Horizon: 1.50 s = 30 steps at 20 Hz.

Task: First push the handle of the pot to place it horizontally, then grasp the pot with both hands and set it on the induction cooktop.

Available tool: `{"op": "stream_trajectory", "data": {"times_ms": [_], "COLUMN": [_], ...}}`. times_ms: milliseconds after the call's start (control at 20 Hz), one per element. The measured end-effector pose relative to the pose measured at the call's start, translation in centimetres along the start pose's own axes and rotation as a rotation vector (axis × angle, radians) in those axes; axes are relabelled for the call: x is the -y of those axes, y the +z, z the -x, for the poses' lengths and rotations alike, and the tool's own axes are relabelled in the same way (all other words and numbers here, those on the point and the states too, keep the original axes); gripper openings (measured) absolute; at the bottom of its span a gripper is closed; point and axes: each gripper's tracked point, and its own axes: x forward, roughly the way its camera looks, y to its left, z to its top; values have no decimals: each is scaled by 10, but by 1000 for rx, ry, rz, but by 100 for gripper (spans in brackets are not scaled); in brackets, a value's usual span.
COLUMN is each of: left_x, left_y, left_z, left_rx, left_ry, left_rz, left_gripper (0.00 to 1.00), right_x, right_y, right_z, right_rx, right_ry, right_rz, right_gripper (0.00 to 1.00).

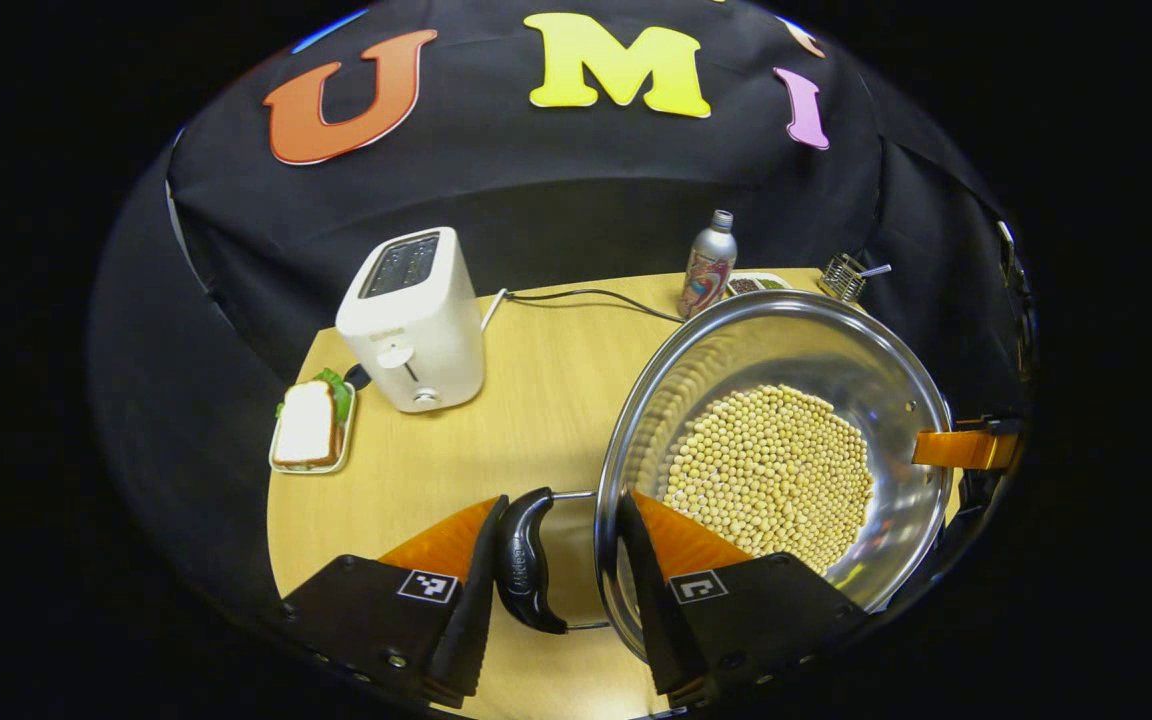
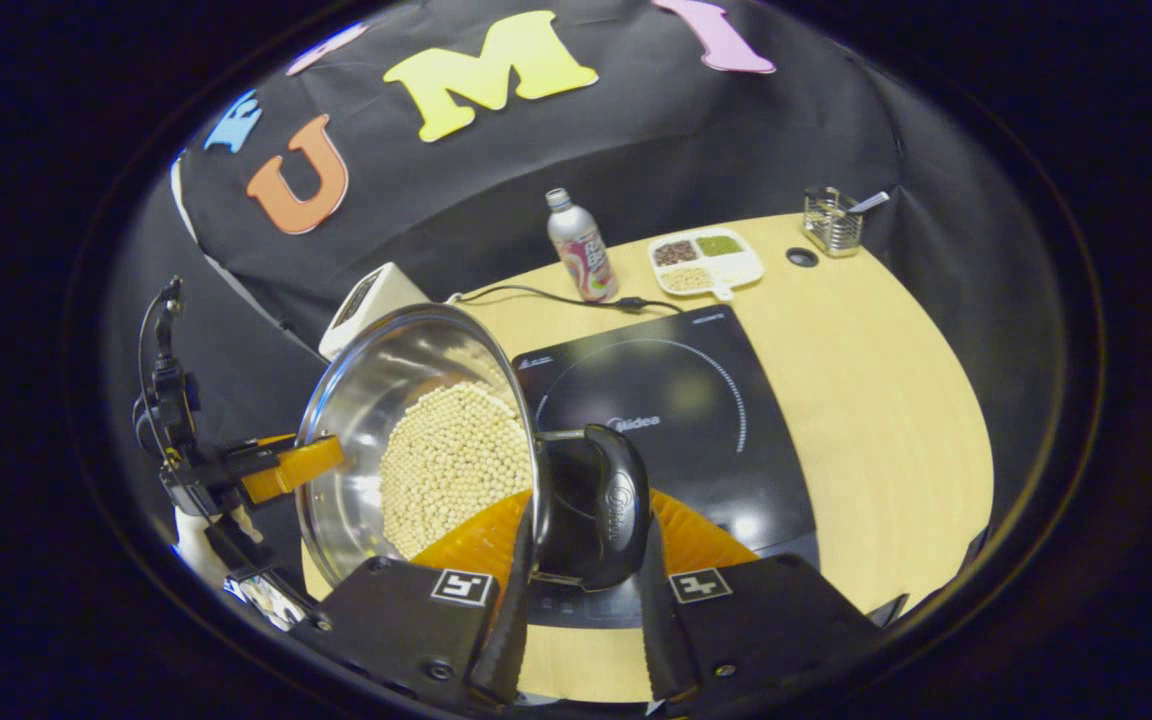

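Stainless steel gleams as the pot (image 1: 776, 460), its bottom covered with pale round beans (image 1: 771, 475), is gripped at both side handles above a light wooden table (image 1: 456, 460). In the left gripper view, the left gripper (image 1: 558, 580) straddles the pot's near rim: one finger presses the dark handle (image 1: 524, 560) from outside while the other sits inside the wall, so the jaws stand at a moderate width around handle and rim. Across the pot in that view, the right gripper (image 1: 966, 448) meets the far rim. A white toaster (image 1: 414, 320), a sandwich (image 1: 308, 425) on a small tray, a printed bottle (image 1: 708, 265) and a wire rack (image 1: 844, 276) stand behind.

The right gripper view supplies what the other lacks: the black induction cooktop (image 2: 676, 420) lies just beside the pot, which is tilted and appears to hang over the cooktop's left edge, though whether it touches the glass cannot be told. Here the right gripper (image 2: 581, 590) closes narrowly on the second dark handle (image 2: 596, 505), both fingers against it, with the left gripper (image 2: 281, 468) and its cable seen at the opposite rim. A divided dish (image 2: 706, 262) of grains sits near the bottle (image 2: 581, 248) at the back.
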Motion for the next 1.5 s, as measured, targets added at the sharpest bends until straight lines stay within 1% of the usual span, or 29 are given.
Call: {"op": "stream_trajectory", "data": {"times_ms": [50, 450, 650, 950, 1150, 1500], "left_x": [11, 74, 98, 116, 123, 116], "left_y": [1, 9, 13, 12, 9, 6], "left_z": [0, -25, -39, -62, -77, -92], "left_rx": [-1, -16, -28, -49, -70, -98], "left_ry": [-5, -10, -5, 14, 25, 56], "left_rz": [-4, 28, 48, 71, 85, 93], "left_gripper": [62, 62, 61, 62, 62, 62], "right_x": [10, 79, 105, 133, 145, 146], "right_y": [3, 31, 45, 59, 64, 68], "right_z": [2, 6, 2, -19, -35, -58], "right_rx": [3, -8, -21, -55, -82, -114], "right_ry": [-5, -30, -34, -29, -23, -5], "right_rz": [-5, 14, 29, 51, 55, 65], "right_gripper": [48, 48, 48, 48, 48, 48]}}
